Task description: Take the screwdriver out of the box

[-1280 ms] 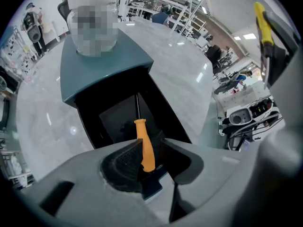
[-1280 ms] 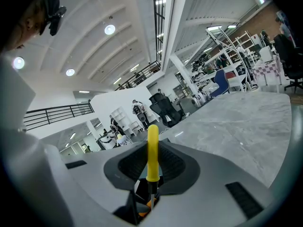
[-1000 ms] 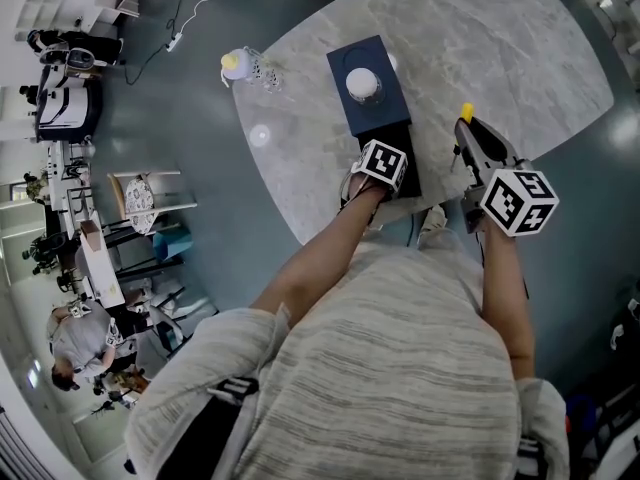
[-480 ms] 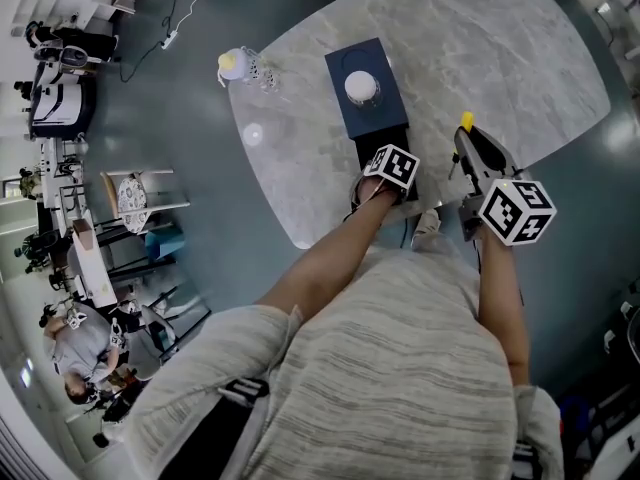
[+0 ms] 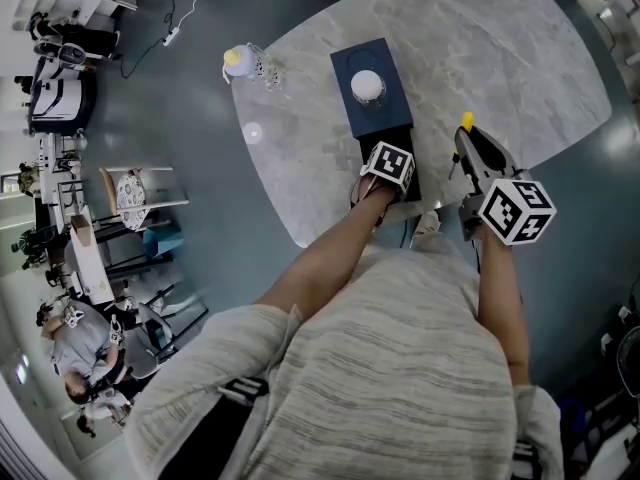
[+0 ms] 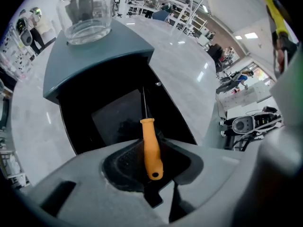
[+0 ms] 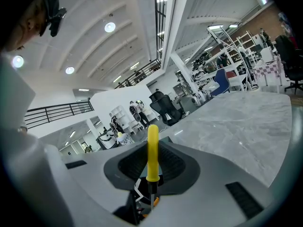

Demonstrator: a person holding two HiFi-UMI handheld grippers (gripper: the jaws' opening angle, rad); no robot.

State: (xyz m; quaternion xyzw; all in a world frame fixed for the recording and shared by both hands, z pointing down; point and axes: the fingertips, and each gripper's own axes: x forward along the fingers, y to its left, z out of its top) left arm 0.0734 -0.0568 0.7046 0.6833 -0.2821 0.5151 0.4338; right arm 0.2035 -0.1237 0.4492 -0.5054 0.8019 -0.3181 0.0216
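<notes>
A dark blue box [image 5: 372, 88] lies on the marble table [image 5: 480, 48], and a glass jar [image 6: 87, 13] stands on its lid [image 6: 94, 51]. My left gripper [image 5: 390, 168] points steeply down over the box's open black end [image 6: 118, 117]. Its jaws have just been closing, and an orange-handled screwdriver [image 6: 150, 148] now sits between them, shaft pointing down into the box. My left gripper [image 6: 152, 167] is shut on that handle. To the right, off the box, my right gripper [image 5: 470, 140] is shut on a yellow-handled screwdriver [image 7: 152, 150], whose yellow end [image 5: 466, 120] sticks out ahead.
A clear bottle with a yellow cap [image 5: 238, 61] stands by the table's left edge. The table's near edge runs just under both grippers. Shelves, chairs and a person [image 5: 85, 343] are on the floor far to the left.
The left gripper's marker cube has shifted slightly over the box's open end. The right gripper has kept still with the yellow screwdriver.
</notes>
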